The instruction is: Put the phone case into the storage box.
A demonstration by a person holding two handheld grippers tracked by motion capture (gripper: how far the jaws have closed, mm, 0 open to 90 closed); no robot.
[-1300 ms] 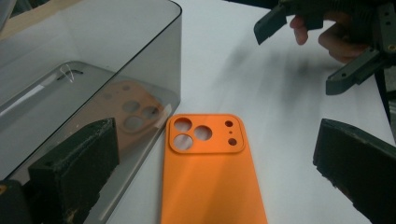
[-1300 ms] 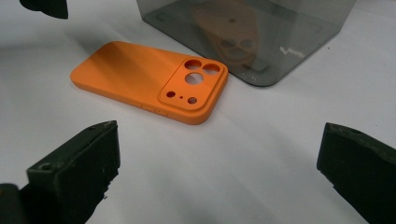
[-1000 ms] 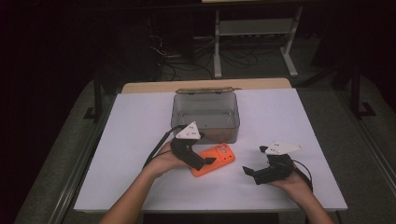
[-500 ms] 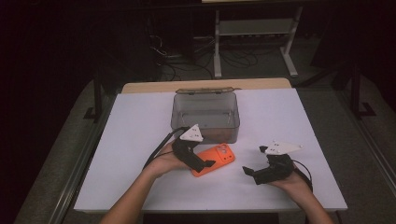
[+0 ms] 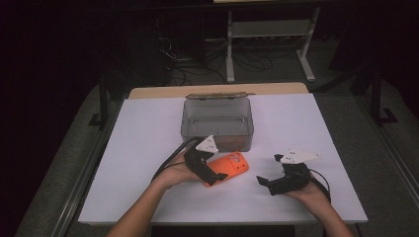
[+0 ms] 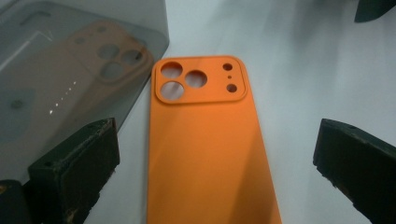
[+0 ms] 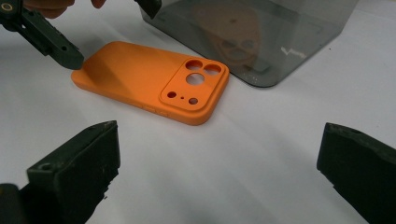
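White table (image 5: 138,148) holds an orange phone case (image 5: 228,167) beside a grey box (image 5: 217,121); left gripper (image 6: 212,154) and right gripper (image 7: 217,158) both gape wide, grasping nothing.

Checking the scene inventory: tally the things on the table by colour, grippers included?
Orange: 1, the phone case
Grey, see-through: 1, the box
Black: 2, the left gripper and the right gripper
Total: 4

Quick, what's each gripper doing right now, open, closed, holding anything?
Left gripper: open, jaws astride the orange phone case, not gripping.
Right gripper: open, holding nothing.
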